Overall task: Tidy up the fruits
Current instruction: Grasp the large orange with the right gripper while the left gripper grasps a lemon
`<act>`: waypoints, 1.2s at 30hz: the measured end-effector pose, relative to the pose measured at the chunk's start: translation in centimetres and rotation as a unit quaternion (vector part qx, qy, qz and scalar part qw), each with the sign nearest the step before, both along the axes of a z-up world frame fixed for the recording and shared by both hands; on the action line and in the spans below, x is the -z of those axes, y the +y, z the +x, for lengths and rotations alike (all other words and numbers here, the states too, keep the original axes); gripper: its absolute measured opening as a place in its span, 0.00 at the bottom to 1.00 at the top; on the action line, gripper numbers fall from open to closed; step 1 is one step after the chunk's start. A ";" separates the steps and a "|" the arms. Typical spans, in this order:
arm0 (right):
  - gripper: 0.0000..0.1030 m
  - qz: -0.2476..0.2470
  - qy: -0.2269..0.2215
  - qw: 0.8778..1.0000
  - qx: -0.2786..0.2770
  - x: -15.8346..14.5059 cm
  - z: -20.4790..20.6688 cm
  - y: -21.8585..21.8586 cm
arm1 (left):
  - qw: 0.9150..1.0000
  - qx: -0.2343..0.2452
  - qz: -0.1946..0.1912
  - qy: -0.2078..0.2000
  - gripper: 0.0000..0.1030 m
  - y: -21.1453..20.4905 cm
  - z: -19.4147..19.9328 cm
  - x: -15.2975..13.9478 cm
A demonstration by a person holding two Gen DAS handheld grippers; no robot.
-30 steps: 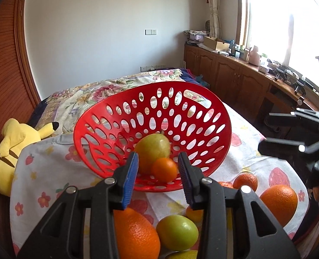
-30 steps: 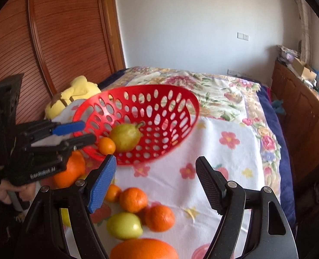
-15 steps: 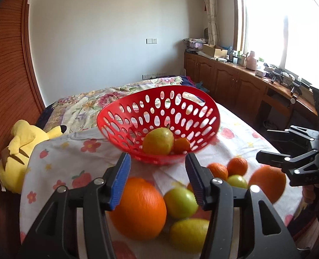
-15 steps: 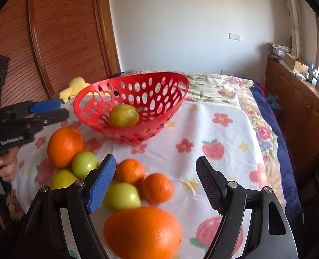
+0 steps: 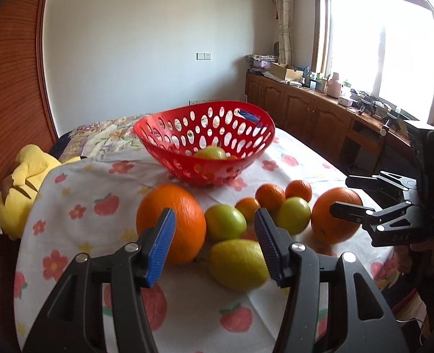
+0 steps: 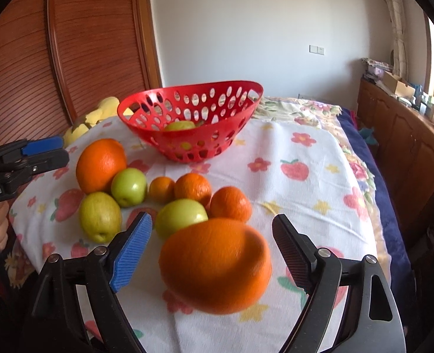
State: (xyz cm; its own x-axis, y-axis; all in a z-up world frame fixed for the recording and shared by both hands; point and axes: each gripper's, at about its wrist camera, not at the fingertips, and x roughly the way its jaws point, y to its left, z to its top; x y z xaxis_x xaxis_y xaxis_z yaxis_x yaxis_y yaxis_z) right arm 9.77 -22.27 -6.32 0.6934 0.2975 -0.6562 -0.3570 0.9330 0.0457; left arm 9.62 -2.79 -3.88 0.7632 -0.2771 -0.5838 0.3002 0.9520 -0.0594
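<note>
- The fruits lie in a cluster on the cloth (image 6: pixel 305 147) that covers the surface, in front of the basket (image 6: pixel 240 108) and apart from it
- The nearest big orange (image 6: pixel 217 264) sits straight ahead of the right hand-held gripper (image 6: pixel 211 244), between its wide-open fingers but not touched; it looks blurred, so its long axis is hard to judge
- The yellow-green pear (image 5: pixel 237 264) lies just ahead of the left hand-held gripper (image 5: pixel 214 235), also open and empty, with a second big orange (image 5: pixel 172 223) by its left finger
- Between them sit two green apples (image 6: pixel 128 186) and three small tangerines (image 6: pixel 193 189), touching one another
- The right hand-held gripper looks nearer to a grasp, so I judge its orange goes first
- The basket holds one pear (image 5: pixel 211 153) and something small and orange beside it, mostly hidden by the wall
- A yellow plush (image 5: pixel 26 182) lies at the cloth's left edge
</note>
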 end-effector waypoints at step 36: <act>0.89 -0.019 0.031 0.999 0.008 4.9 0.4 0.2 | 0.999 0.011 -0.007 0.052 0.54 -2.0 -1.3 4.6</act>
State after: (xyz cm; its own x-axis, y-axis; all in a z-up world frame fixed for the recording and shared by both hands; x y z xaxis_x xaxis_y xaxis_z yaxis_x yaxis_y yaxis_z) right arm 10.19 -22.06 -11.24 0.6549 0.2609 -0.7093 -0.3398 0.9400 0.0320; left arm 8.34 -4.76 -8.48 0.6929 -0.3008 -0.6553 0.3117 0.9445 -0.1039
